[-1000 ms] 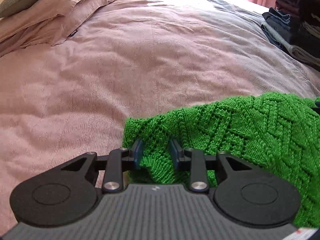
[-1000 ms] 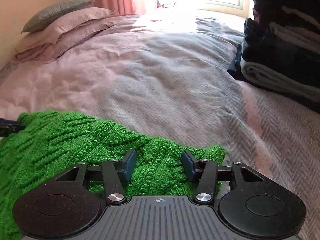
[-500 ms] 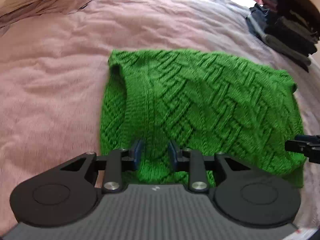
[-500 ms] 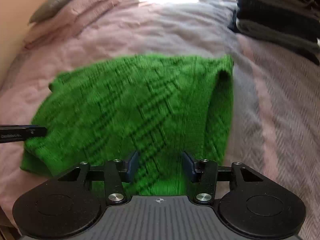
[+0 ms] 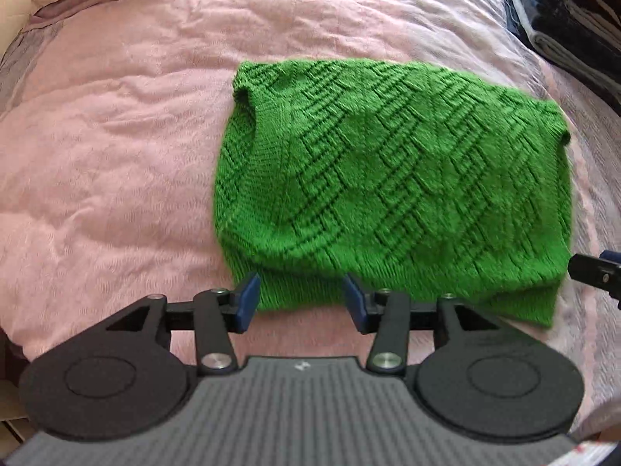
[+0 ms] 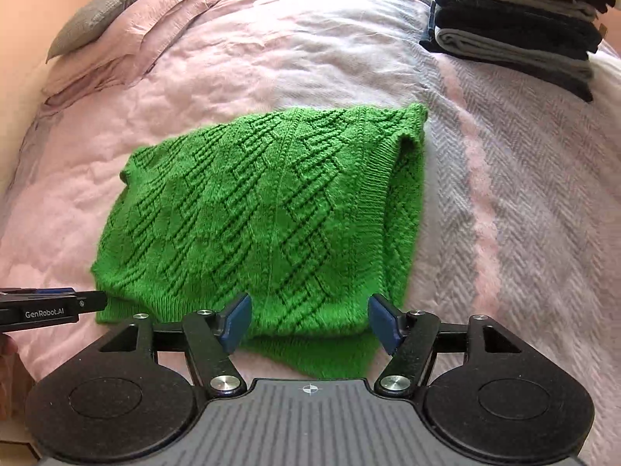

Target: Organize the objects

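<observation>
The green knitted sweater (image 5: 392, 190) lies folded on the bed (image 5: 116, 147), just ahead of both claws and under their line of sight. The left claw (image 5: 299, 303) is opening, its blue pads standing apart above the near hem with no fabric pinched between them. The right claw (image 6: 310, 318) is also opening, spread wider, and its pads frame the near edge of the sweater without pressing on it. So the garment rests on the bed by its own weight only. In my judgement, the first risk is the fold itself: a lower layer sticks out past the upper layer at the hem nearest to the claws, and the far right corner stands up a little, so the stack may slide open if it is lifted from one layer only. The knit is loose and thick, so a pad could catch a loop and drag the top layer when a claw goes in again. The quilt under it is soft and wrinkled, which gives poor support for pushing. Far ahead and to the right of the claws there is a pile of dark folded clothes (image 6: 516, 27); if the sweater is carried there carelessly, that tall pile could tip.
</observation>
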The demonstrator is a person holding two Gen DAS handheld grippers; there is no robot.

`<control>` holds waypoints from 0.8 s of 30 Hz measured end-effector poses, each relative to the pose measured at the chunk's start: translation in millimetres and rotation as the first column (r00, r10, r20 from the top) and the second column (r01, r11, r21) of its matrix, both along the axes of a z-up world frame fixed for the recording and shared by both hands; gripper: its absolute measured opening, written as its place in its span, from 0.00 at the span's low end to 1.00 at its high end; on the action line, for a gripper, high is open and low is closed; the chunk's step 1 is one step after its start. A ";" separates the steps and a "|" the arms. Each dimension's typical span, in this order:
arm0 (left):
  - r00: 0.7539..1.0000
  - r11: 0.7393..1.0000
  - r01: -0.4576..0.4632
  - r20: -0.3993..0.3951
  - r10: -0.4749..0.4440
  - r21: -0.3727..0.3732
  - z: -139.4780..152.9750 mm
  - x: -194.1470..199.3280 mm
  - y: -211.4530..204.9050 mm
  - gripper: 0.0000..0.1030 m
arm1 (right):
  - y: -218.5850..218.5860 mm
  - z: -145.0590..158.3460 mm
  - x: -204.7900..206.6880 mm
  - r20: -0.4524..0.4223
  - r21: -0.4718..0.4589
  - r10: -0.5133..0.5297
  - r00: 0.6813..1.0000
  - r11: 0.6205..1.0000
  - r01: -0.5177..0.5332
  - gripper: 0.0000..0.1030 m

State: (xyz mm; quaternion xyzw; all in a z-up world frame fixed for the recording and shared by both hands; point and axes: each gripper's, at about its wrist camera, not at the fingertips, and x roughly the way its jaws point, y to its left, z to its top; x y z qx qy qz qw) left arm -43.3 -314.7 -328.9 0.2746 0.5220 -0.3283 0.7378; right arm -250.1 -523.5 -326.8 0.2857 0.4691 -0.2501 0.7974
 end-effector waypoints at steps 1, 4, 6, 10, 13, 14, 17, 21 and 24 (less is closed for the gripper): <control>1.000 1.000 -0.002 -0.008 0.002 0.005 2.2 -4.5 2.2 0.44 | 3.3 4.2 -4.1 -0.008 -0.002 0.004 1.000 1.000 -0.004 0.62; 1.000 1.000 0.005 -0.028 -0.005 0.018 7.1 -17.9 7.9 0.45 | 10.2 11.9 -17.2 -0.011 0.010 0.005 1.000 1.000 -0.005 0.63; 0.999 1.000 0.007 -0.032 -0.006 0.022 8.5 -24.8 10.2 0.46 | 13.0 14.5 -24.0 -0.020 0.013 0.008 1.000 1.000 -0.008 0.63; 0.999 1.000 0.005 -0.036 -0.004 0.020 10.7 -29.8 14.8 0.47 | 18.5 15.4 -33.0 -0.028 0.015 0.005 1.000 1.000 -0.005 0.63; 0.999 1.000 0.005 -0.039 -0.004 0.018 14.3 -29.0 18.5 0.47 | 20.5 14.4 -33.3 -0.038 0.025 0.003 0.999 1.000 -0.002 0.63; 0.999 1.000 0.007 -0.038 -0.006 0.018 15.4 -28.4 19.2 0.48 | 21.2 14.6 -32.7 -0.038 0.024 0.004 0.999 1.000 -0.003 0.63; 0.999 1.000 0.015 -0.037 -0.015 0.017 15.7 -24.9 20.0 0.48 | 22.9 14.7 -28.6 -0.045 0.017 0.007 0.999 1.000 -0.006 0.63; 0.999 1.000 0.016 -0.039 -0.016 0.017 16.2 -18.8 20.0 0.48 | 24.3 15.6 -21.3 -0.051 0.010 0.004 0.999 1.000 -0.004 0.63; 0.999 1.000 0.021 -0.043 -0.020 0.015 16.8 -14.3 20.2 0.49 | 24.5 16.2 -15.3 -0.052 0.007 0.005 0.999 1.000 -0.004 0.63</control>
